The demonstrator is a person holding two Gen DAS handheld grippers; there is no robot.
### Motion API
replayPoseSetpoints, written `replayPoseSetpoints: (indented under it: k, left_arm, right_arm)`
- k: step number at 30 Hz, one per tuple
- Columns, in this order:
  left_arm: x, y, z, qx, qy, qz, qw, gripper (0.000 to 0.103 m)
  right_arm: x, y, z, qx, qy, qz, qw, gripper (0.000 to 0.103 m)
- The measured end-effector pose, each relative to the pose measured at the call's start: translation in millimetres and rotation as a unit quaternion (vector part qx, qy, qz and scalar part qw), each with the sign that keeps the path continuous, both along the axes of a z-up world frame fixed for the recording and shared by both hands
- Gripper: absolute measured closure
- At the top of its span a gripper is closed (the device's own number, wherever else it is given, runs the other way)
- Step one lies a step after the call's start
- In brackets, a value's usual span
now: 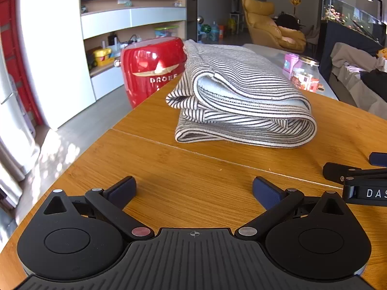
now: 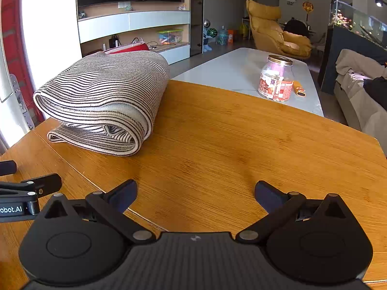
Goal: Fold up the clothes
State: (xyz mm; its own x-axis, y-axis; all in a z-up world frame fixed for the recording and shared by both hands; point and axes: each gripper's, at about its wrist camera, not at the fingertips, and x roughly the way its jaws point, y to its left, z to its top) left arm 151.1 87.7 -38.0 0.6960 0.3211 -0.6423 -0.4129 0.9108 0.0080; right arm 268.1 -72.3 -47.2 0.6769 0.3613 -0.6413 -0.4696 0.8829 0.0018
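Now the left gripper (image 1: 194, 191) and right gripper (image 2: 195, 193) both sit low over the near part of the wooden table (image 2: 217, 140), fingers spread wide, holding nothing. Farther off lies the folded striped garment (image 1: 241, 101), with a red pot (image 1: 150, 70) beyond its left side.
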Motion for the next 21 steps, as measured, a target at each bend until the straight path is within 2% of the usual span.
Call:
replayPoseSetpoints:
  k: [21]
  left_arm:
    - [1.8, 0.6, -0.3, -0.001, 0.000, 0.002, 1.0000, 0.000]
  right_arm:
    - [3.4, 1.1, -1.0, 0.000, 0.000, 0.012, 1.000, 0.000]
